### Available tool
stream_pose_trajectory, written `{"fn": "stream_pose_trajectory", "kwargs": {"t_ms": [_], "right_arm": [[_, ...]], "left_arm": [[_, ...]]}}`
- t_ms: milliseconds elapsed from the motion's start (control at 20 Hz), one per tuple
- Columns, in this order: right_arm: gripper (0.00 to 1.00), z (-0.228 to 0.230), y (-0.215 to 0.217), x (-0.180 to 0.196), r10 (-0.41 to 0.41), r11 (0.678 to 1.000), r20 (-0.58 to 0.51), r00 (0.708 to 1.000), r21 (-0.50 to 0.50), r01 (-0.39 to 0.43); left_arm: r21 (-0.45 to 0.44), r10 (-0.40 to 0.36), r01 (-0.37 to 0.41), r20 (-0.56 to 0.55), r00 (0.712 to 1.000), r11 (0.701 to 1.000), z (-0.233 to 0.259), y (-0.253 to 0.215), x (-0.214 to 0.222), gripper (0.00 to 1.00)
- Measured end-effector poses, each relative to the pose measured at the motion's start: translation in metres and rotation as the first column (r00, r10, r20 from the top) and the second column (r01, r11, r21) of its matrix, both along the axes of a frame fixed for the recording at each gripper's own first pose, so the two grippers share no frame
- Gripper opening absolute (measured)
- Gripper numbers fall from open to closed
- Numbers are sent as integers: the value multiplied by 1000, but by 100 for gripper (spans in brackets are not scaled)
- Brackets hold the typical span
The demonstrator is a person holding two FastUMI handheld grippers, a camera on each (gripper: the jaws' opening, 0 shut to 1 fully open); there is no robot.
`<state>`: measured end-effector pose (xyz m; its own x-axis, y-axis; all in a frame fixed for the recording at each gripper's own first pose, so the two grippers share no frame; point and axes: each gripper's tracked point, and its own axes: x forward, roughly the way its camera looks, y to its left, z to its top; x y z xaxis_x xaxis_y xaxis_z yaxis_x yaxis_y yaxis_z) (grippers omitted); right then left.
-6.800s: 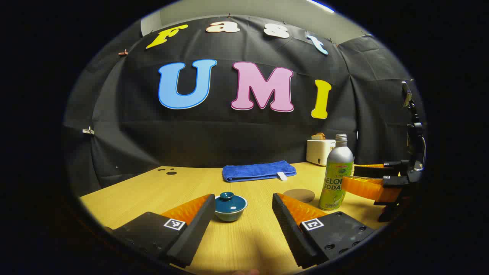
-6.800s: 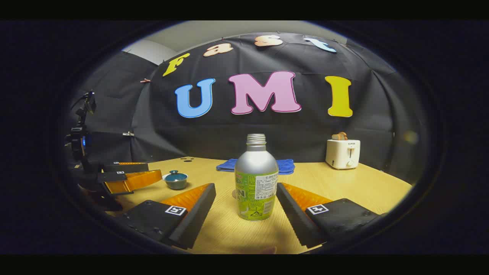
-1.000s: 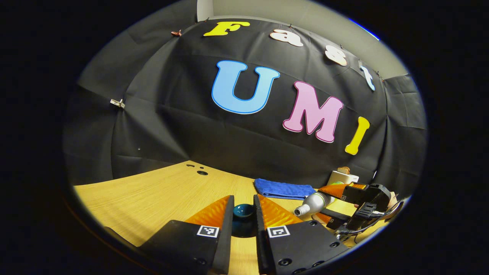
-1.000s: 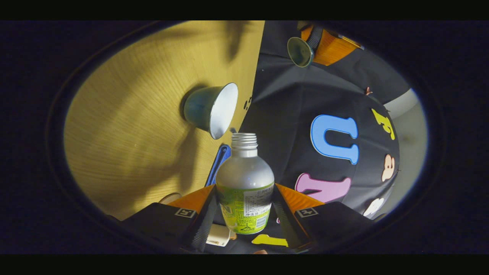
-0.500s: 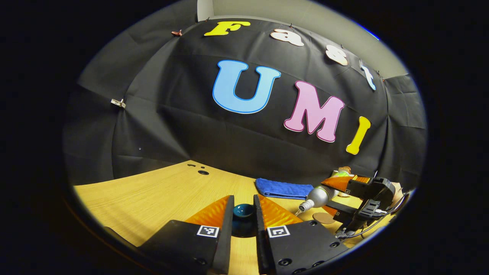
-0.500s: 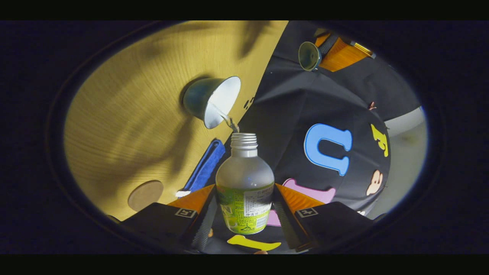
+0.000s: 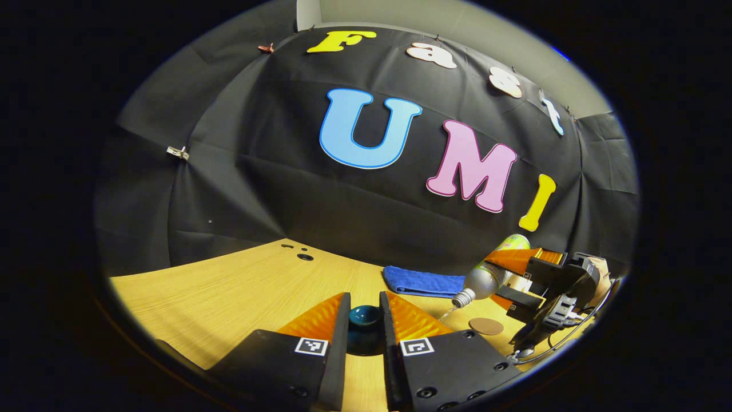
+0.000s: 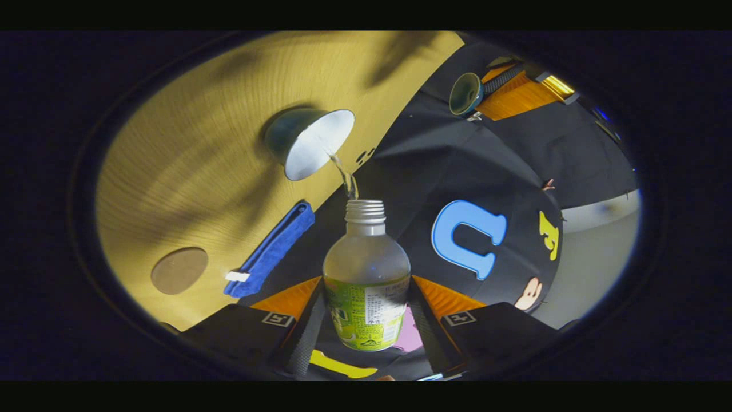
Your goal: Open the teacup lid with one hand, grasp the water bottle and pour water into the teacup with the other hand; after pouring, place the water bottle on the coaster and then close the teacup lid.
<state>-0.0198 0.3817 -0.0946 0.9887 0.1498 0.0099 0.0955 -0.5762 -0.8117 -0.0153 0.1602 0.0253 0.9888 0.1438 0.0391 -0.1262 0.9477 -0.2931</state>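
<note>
**Water streams into the cup, lid held clear**

A thin stream of water runs from the tilted bottle into the open cup on the table. The right gripper has both fingers pressed on the bottle's labelled body, neck pointing away from the camera and down toward the cup's white inside. In the left gripper view the same bottle hangs mouth-down at the right, water falling from its neck toward the table.

The left gripper has its fingers closed on the lid, gripping it by the knob. In the right gripper view that lid is held off to one side of the cup, well apart from it, its hollow underside showing.

By the look of things the task is about halfway: the lid is off, the bottle is grasped and pouring is under way. Left to do are righting the bottle, standing it on the coaster, which lies bare near the blue towel, and setting the lid back on the cup.

The right hand is rolled far over, so the table stands nearly on edge in its view. The left gripper sits roughly level, a little above the table. How full the cup is cannot be told.
</note>
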Motion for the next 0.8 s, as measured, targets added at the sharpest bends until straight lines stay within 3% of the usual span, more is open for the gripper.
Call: {"fn": "stream_pose_trajectory", "kwargs": {"t_ms": [450, 800], "right_arm": [[79, 11, 20, -5, 78, 985, 41, 996, -154, -71], [79, 7, 23, -5, 85, 983, 30, 996, -166, -79]], "left_arm": [[-5, 0, 0, -2, 1000, 1000, 0, 1, 2, 31], [-8, 3, -3, -5, 1000, 1000, -1, 1, 2, 31]]}}
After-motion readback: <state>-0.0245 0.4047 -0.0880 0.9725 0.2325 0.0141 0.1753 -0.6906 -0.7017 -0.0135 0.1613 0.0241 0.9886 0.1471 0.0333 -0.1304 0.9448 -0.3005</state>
